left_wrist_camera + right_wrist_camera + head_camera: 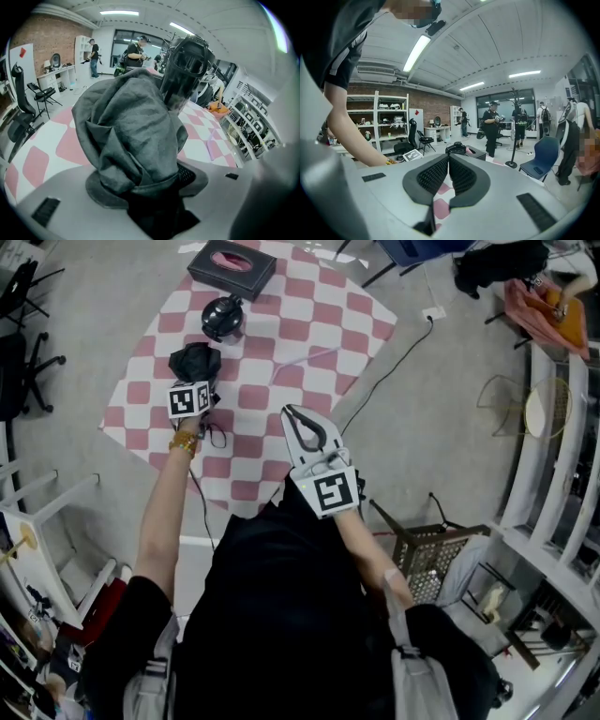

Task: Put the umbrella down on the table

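The folded black umbrella (194,362) lies bunched on the pink-and-white checked table (281,334), near its left side. My left gripper (192,388) points steeply down at it, with the marker cube just behind. In the left gripper view the grey-black umbrella fabric (126,131) fills the space between the jaws. One ribbed pad (187,175) shows bare beside the cloth and does not press on it; the other pad is hidden. My right gripper (292,413) hangs over the table's near edge, shut and empty, its pads (461,176) together.
A black tissue box (232,266) sits at the table's far end. A dark round helmet-like thing (223,317) stands just beyond the umbrella. A thin pink stick (305,360) lies mid-table. A cable (394,362) and a wire basket (431,554) are on the floor to the right.
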Demonstrator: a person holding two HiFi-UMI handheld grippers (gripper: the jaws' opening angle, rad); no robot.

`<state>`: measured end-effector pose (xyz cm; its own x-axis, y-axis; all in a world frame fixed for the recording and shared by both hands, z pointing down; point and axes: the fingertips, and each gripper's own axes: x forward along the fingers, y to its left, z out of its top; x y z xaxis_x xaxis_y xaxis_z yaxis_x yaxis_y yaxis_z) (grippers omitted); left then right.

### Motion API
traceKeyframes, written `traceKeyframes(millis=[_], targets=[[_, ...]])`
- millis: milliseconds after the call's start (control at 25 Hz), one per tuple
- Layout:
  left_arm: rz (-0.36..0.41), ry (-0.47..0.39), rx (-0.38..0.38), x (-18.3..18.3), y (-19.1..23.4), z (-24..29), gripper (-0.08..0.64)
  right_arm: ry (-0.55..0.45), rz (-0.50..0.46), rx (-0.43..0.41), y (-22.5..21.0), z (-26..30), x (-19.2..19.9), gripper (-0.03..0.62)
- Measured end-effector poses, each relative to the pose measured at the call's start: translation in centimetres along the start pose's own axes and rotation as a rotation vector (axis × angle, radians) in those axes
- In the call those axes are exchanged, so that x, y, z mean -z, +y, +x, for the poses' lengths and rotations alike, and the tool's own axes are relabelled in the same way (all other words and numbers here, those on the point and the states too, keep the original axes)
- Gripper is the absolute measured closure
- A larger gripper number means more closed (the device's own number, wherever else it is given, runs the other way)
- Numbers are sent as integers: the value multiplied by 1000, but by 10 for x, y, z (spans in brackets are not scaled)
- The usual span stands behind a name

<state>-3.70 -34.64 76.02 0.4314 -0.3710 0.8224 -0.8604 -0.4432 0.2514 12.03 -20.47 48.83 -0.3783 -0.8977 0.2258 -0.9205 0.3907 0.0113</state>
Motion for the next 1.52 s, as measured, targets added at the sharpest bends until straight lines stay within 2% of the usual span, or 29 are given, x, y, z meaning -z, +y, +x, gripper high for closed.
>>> traceKeyframes(millis=[200,360,840,1120,1520], targets=[[10,25,-14,5,1,-4,290,-9,2,3,1,-2,-1,574],[16,13,-18,6,2,-12,287,-5,-6,-1,3,-4,1,574],[25,-142,-42,-13,-8,-78,287,-5,-14,-29,9,8,-2,574],[26,-200,-20,-11,-32,-114,287,-10,-11,-36,15,18,-6,574],[72,-276,24,2,-74,-165,288,15,-32,-67,38,13,-7,574]])
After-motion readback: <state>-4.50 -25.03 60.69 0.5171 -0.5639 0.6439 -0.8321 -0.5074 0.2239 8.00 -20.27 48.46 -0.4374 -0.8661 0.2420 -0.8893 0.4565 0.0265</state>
